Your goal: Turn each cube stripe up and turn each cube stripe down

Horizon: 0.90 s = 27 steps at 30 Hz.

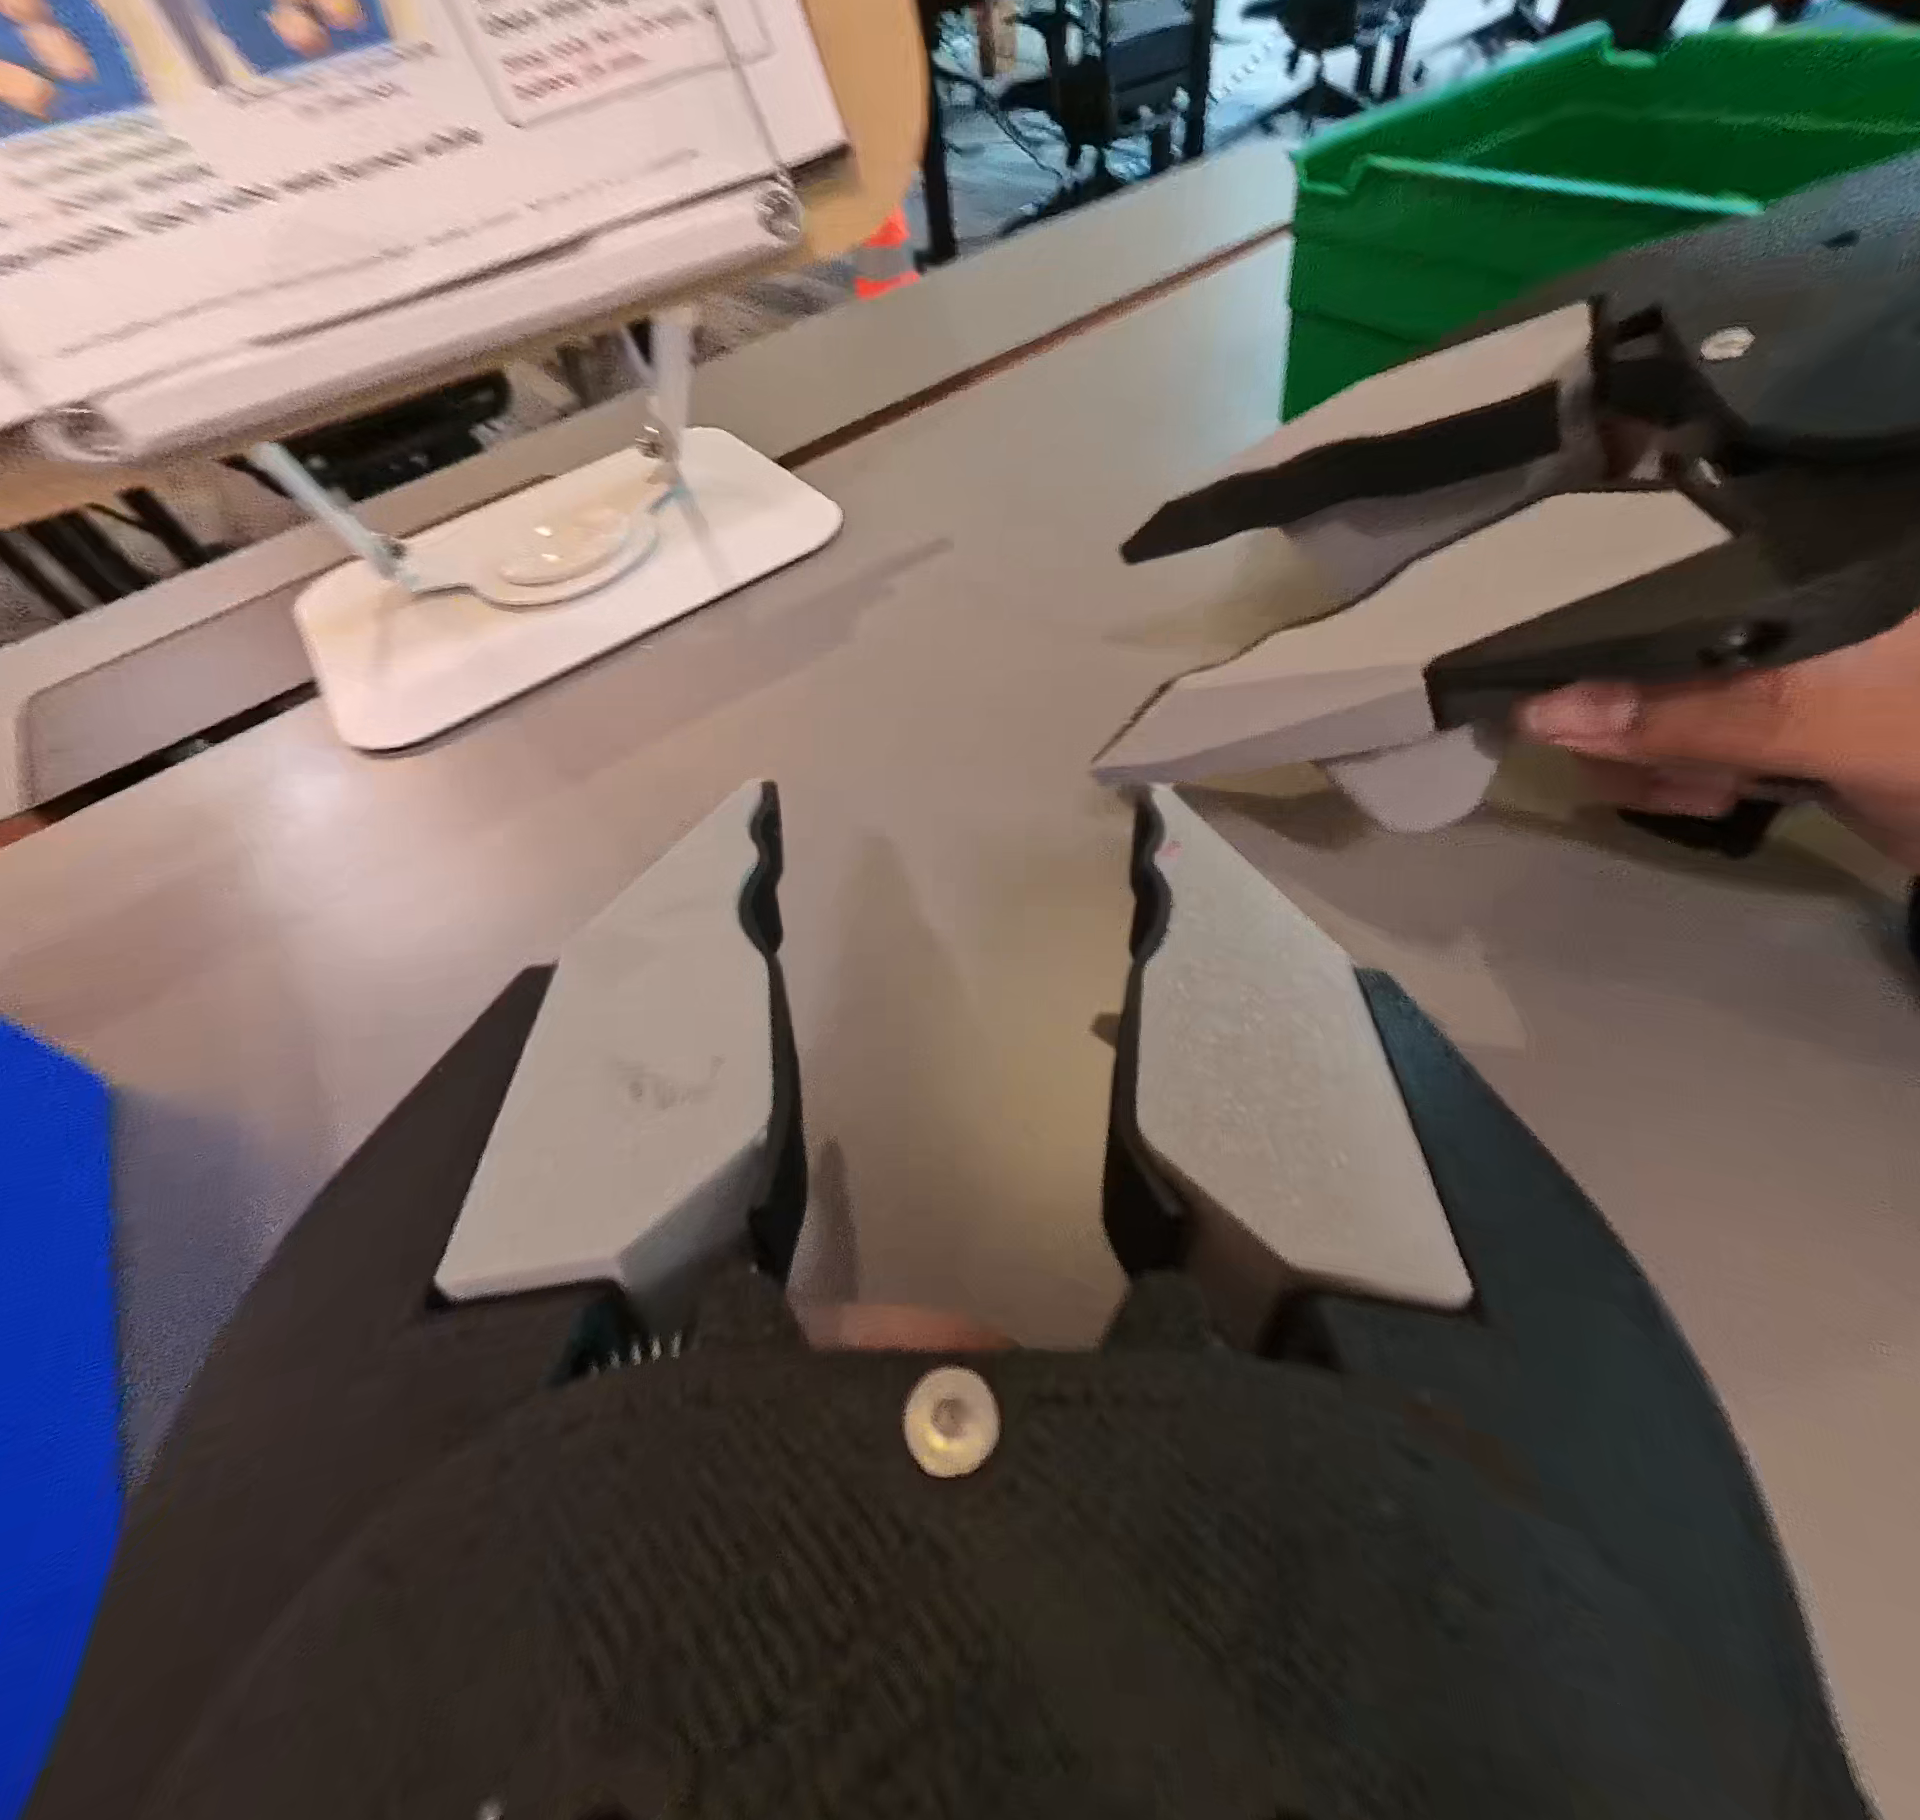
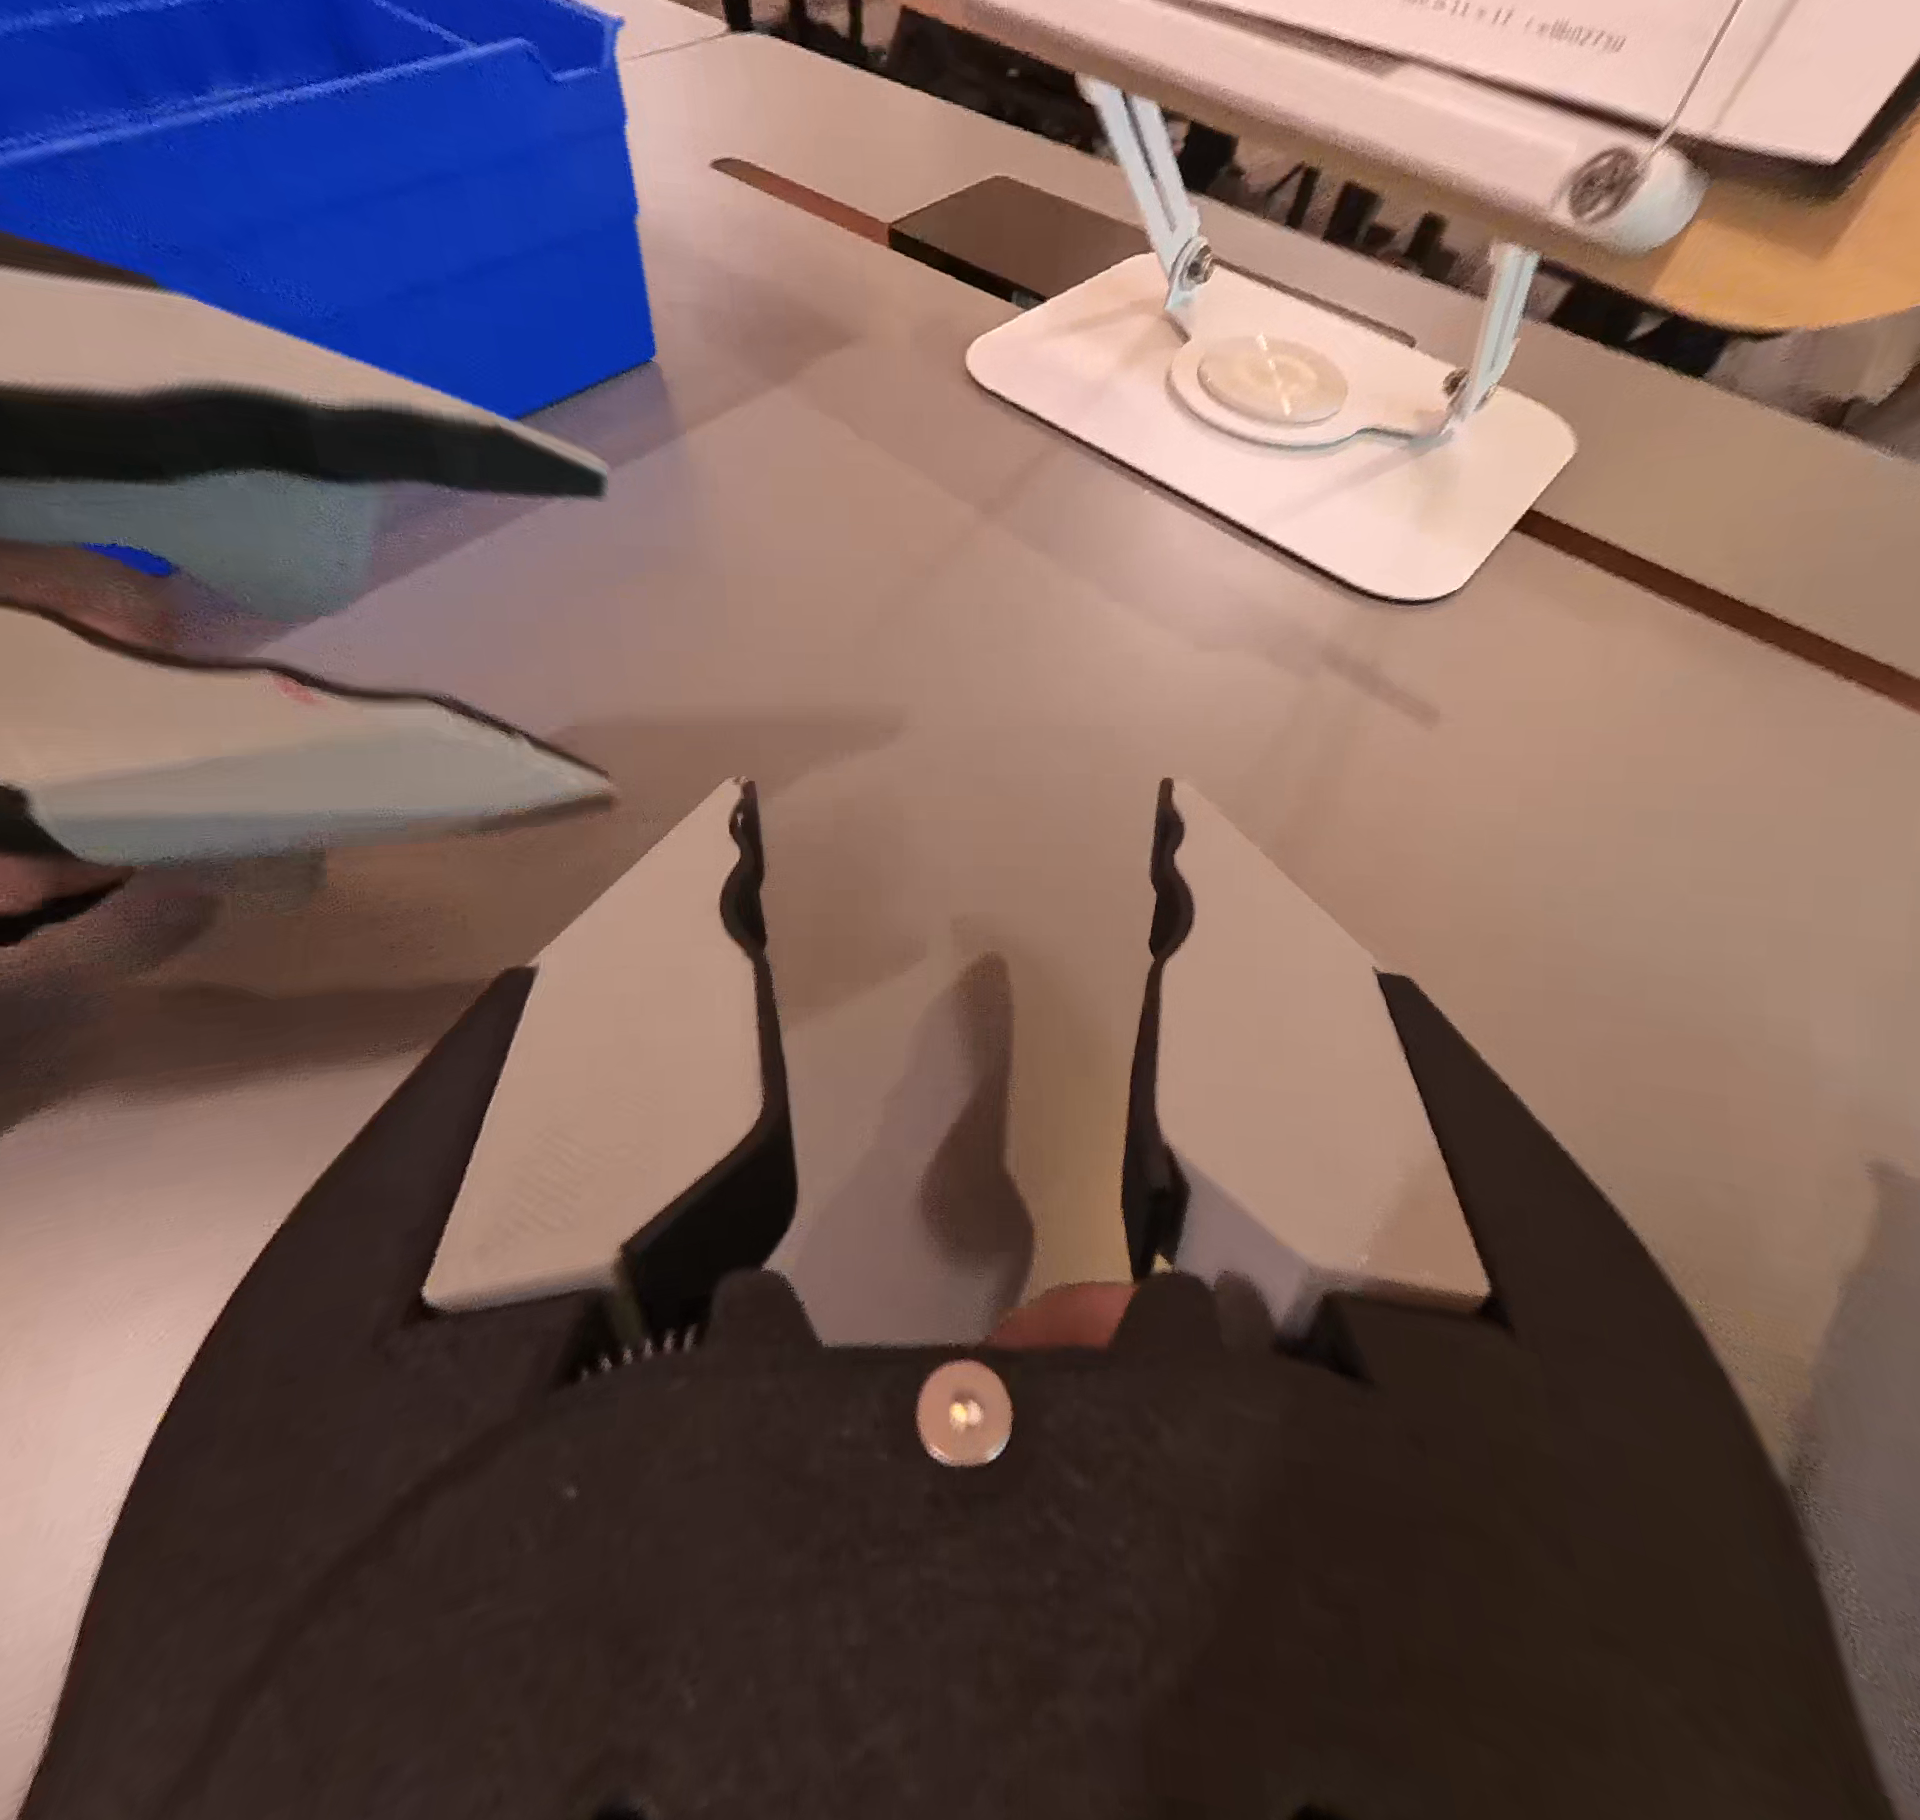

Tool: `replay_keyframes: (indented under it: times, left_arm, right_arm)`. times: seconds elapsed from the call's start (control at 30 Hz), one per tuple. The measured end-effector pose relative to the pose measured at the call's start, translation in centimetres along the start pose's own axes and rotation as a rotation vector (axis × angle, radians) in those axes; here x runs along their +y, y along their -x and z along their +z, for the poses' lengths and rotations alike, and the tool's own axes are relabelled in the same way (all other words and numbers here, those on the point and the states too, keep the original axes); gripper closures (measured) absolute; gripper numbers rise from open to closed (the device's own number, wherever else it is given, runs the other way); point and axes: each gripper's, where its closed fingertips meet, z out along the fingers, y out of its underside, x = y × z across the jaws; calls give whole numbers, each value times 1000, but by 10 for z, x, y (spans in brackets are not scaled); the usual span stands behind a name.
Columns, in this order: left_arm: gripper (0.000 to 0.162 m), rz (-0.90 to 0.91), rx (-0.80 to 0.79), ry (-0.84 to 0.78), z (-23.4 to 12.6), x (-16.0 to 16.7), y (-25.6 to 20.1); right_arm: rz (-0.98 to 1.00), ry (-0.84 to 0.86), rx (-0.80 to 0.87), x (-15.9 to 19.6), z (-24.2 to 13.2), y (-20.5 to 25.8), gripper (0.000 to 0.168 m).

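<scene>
The broad grey tabletop fills most of what I see, bare under both of my tools. At its far side, seen from my left wrist, stands a green plastic bin; from my right wrist a blue plastic bin with inner dividers sits at the far left of the table. Between them a white metal document stand rests its flat base on the table, and its tilted board carries printed sheets with pictures.

My left gripper, with grey fingers lined in black and a black body, hangs over the table with its jaws apart and only grey surface between them. My right gripper is the same build, and its jaws are likewise spread with nothing in them. The right gripper also shows at the right edge of the left wrist view, its lower fingertip just beside the tip of my left gripper's right-hand finger. My hand wraps its handle there.

I cannot find any striped cube in either view; neither bin's inside shows one.
</scene>
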Motion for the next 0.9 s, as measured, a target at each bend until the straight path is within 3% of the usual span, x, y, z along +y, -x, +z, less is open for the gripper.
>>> replay_keyframes:
  times: [0.07,0.17,0.3,0.4,0.47,0.63,0.9]
  left_arm:
    - [91,62,28,15,3,0,-12]
    - [105,169,-3,-18,-5,3,-15]
    - [107,132,7,40,-4,22,-14]
    - [109,115,-19,25,-7,18,-7]
    - [110,118,-30,13,-9,16,-6]
    - [112,146,-48,32,-8,22,-5]
    - [113,163,-53,38,-7,23,-6]
  right_arm:
    - [11,-16,-20,1,-4,1,95]
    - [41,-48,-51,3,-9,6,97]
    - [0,-29,-85,6,-5,19,96]
    - [-18,-52,-123,5,-8,32,101]
    - [-35,-68,-144,2,-13,37,95]
    - [-38,-98,-95,-1,-20,29,95]
    - [1,-49,-111,10,-10,29,97]
